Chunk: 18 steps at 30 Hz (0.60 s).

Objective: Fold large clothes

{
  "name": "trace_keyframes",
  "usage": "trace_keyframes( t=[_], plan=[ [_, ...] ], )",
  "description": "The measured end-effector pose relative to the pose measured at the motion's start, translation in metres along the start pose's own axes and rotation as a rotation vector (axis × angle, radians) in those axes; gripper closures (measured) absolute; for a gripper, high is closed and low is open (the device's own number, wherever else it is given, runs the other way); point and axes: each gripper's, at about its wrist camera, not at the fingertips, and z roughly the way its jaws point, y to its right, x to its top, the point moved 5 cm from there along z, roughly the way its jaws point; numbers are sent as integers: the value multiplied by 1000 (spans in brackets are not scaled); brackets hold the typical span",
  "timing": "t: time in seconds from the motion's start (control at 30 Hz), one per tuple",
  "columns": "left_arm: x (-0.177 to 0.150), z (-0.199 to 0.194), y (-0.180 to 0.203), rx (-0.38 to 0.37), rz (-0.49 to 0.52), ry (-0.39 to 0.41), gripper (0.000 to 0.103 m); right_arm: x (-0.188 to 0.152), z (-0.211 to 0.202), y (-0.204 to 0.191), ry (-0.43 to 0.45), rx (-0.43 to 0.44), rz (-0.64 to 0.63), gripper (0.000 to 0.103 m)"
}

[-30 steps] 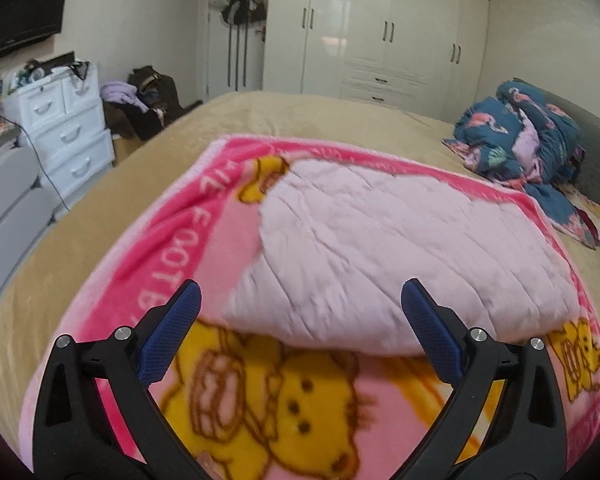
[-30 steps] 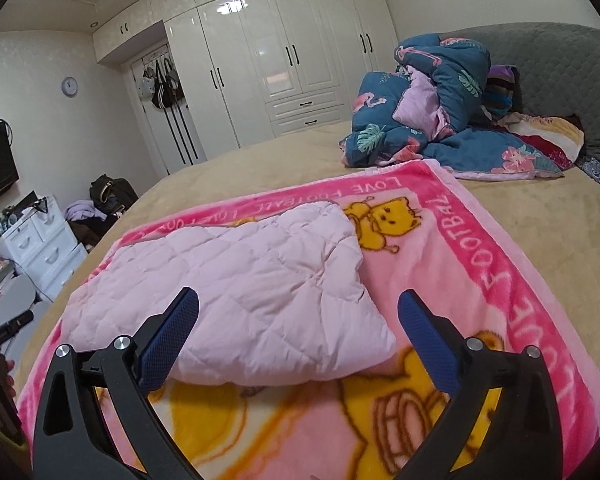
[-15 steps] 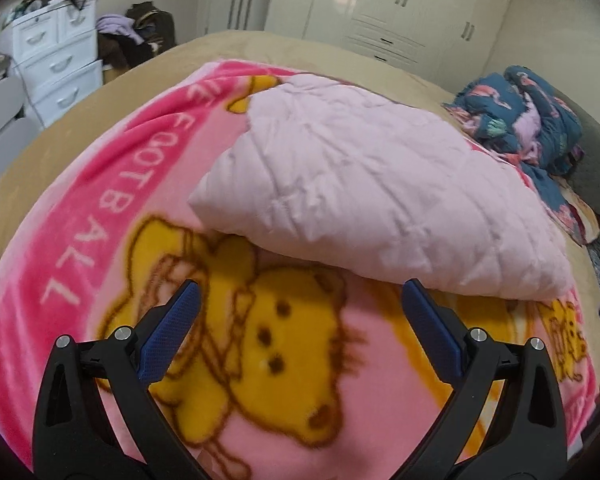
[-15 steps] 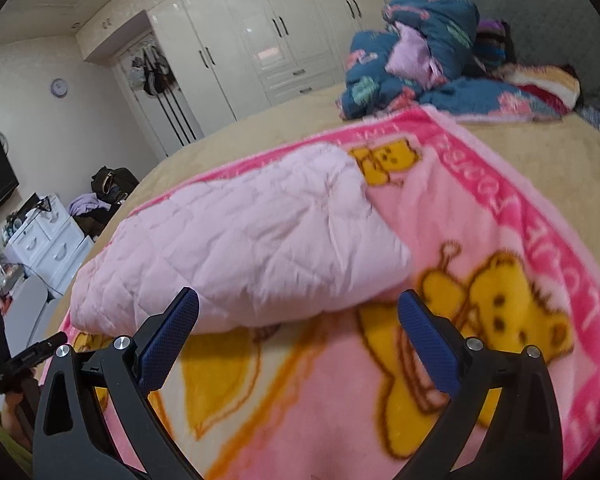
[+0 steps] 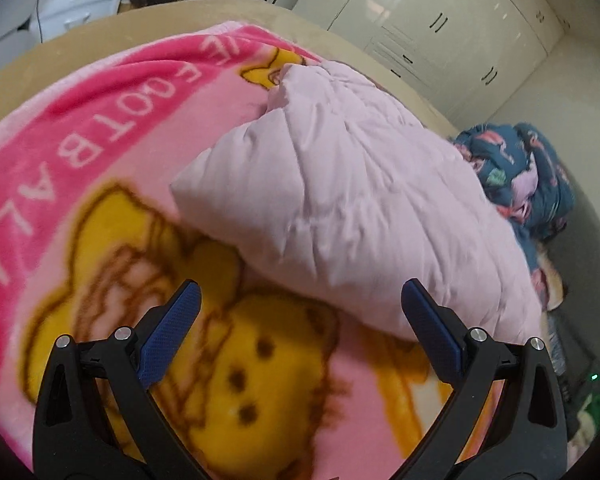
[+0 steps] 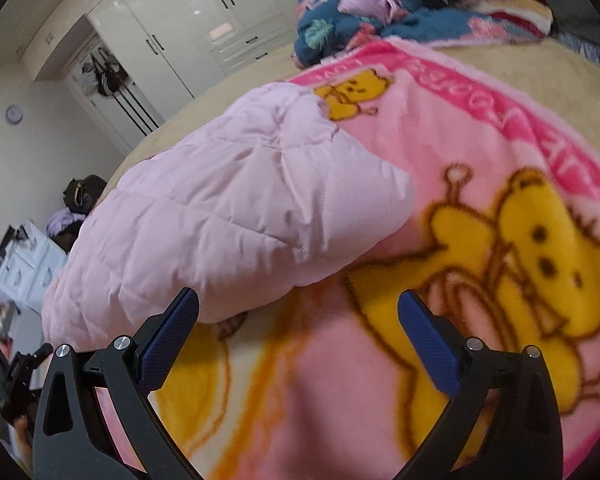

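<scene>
One pale pink quilted garment (image 5: 364, 196) lies on one pink cartoon-bear blanket (image 5: 80, 152); one heap of dark blue floral bedding (image 6: 340, 12), one wall clock (image 6: 13, 114), two grippers, left (image 5: 300, 308) and right (image 6: 298, 312)

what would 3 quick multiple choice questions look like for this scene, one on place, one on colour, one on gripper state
1. Where does the quilted jacket lie?
A. on the bear blanket
B. on the floor
C. in the wardrobe

2. What colour are the gripper pads?
A. red
B. blue
C. white

3. How are the left gripper and right gripper?
A. both shut on the jacket
B. one open, one shut
C. both open, holding nothing

Answers:
1 A, the jacket rests on the pink blanket spread over the bed.
2 B, the pads show dark blue in both wrist views.
3 C, each pair of jaws stands wide apart with no cloth between them.
</scene>
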Motion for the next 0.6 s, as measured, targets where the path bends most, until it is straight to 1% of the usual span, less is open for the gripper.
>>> trace_keyframes(
  t=[0.13, 0.3, 0.4, 0.5, 0.6],
  plan=[
    [7, 10, 2, -48, -40, -9, 9, 7, 17, 3, -25, 14, 49, 4],
    [18, 22, 6, -72, -62, -20, 9, 18, 39, 3, -62, 46, 93, 4],
    [22, 34, 3, -91, -107, -42, 9, 26, 48, 0, -80, 67, 114, 4],
    [23, 42, -1, -107, -130, -54, 8, 34, 59, -2, -90, 81, 118, 4],
    [24, 50, -4, -142, -169, -68, 8, 38, 70, 2, -106, 110, 158, 4]
  ],
)
